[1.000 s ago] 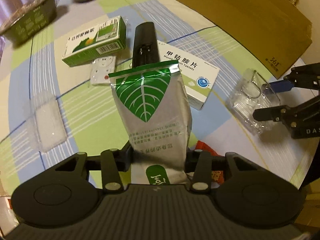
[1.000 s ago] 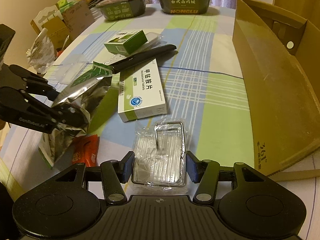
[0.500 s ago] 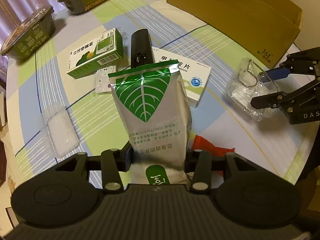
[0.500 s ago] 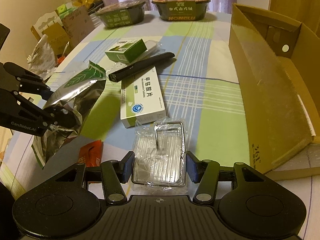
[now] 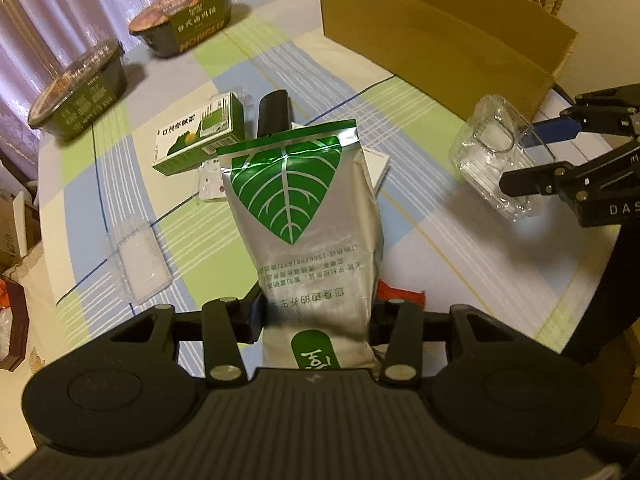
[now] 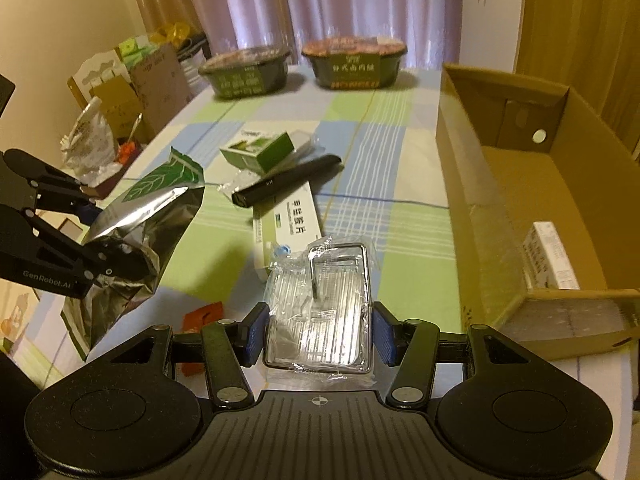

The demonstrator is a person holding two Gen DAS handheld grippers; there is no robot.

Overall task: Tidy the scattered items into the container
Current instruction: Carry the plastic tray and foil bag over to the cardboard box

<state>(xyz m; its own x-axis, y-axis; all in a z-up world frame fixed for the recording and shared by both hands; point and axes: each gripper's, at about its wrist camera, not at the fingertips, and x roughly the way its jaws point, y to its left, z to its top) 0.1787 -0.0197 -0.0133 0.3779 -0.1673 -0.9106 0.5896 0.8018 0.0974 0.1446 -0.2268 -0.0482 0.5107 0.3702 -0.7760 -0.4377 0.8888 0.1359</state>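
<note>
The left hand-held gripper (image 5: 316,320) is clamped on a silver foil pouch (image 5: 308,232) with a green leaf print, lifted at frame centre above the counter (image 5: 420,128). The right hand-held gripper (image 6: 318,334) is closed on a clear plastic packet (image 6: 320,312) holding a wire frame, lower centre. The open cardboard box (image 6: 520,184) sits at right, a white carton (image 6: 550,256) inside. A noodle bowl (image 5: 188,20) at upper left reads "HONGLU".

Two lidded noodle bowls (image 6: 304,68), purple curtains (image 6: 340,4)

"HONGLU" on noodle bowl (image 5: 188,20)
</note>
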